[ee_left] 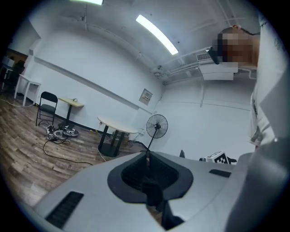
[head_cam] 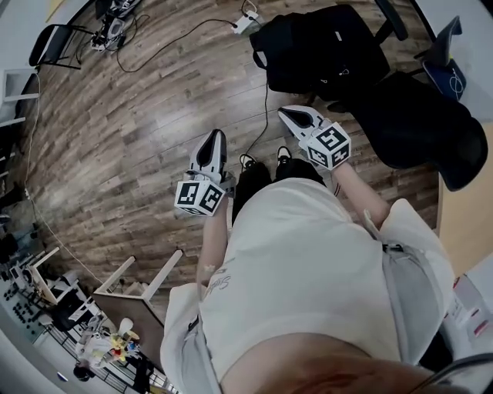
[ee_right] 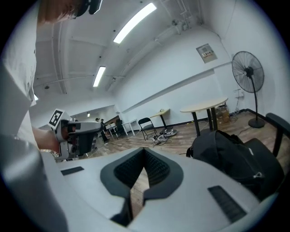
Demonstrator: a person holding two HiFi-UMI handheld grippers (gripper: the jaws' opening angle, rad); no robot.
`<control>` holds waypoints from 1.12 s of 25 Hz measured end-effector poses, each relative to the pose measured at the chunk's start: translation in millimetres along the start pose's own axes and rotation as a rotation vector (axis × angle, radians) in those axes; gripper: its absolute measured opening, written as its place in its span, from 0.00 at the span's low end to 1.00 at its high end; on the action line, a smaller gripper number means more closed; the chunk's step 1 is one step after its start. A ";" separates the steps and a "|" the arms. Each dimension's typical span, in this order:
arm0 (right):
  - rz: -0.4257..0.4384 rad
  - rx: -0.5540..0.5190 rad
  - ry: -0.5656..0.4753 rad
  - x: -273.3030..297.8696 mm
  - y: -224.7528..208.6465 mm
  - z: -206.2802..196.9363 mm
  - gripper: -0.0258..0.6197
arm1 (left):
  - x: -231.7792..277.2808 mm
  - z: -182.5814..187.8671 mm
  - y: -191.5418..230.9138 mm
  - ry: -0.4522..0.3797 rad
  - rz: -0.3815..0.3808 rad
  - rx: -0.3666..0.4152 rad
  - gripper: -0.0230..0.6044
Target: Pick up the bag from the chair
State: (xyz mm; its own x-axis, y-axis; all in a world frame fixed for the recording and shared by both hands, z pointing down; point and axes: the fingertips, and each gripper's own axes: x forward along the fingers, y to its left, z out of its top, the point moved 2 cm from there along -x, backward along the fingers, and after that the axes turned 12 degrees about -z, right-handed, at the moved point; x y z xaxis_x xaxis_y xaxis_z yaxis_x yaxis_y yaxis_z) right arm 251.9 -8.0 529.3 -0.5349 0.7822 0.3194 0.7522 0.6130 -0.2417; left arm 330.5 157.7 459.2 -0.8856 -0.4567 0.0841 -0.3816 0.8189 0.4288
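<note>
A black bag rests on the seat of a black office chair, ahead and to the right of me in the head view. In the right gripper view the bag lies just right of the jaws, apart from them. My right gripper hovers short of the bag with its jaws closed tip to tip on nothing. My left gripper hangs over bare wooden floor, left of my shoes, also shut and empty. It points at the far wall and shows no bag.
Cables and a power strip lie on the floor beyond the bag. A folding chair stands far left. A pedestal fan and a round table stand by the wall. A wooden desk edge runs along the right.
</note>
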 end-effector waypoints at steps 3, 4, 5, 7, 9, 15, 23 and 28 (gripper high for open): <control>-0.017 0.056 0.007 21.0 -7.0 4.2 0.03 | 6.7 3.7 18.2 0.032 -0.010 0.014 0.09; -0.019 0.070 0.004 28.3 -6.0 6.6 0.03 | 7.0 5.3 26.9 0.039 -0.010 0.013 0.09; -0.020 0.080 0.001 36.0 -4.5 9.5 0.03 | 7.4 7.4 37.5 0.042 -0.009 0.006 0.09; -0.031 0.071 -0.004 51.9 -2.2 16.1 0.03 | 10.4 13.6 61.4 0.036 -0.009 -0.016 0.09; -0.055 0.048 -0.008 66.0 -1.9 22.7 0.03 | 16.2 22.4 82.8 0.025 -0.027 -0.027 0.09; -0.164 0.038 -0.022 111.7 5.2 53.6 0.03 | 37.0 70.0 138.3 0.006 -0.140 0.020 0.09; -0.257 0.023 -0.056 192.8 36.5 100.3 0.03 | 26.2 105.4 241.2 0.039 -0.167 0.068 0.09; -0.308 0.041 -0.030 220.9 46.8 106.8 0.03 | 27.7 126.0 285.9 0.050 -0.189 0.021 0.09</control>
State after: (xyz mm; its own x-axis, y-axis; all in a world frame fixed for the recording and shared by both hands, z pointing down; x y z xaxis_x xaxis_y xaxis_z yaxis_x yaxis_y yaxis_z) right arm 127.8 205.3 490.6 -0.7471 0.5612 0.3562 0.5369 0.8254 -0.1743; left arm 163.5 423.0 470.8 -0.7835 -0.6194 0.0487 -0.5458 0.7236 0.4226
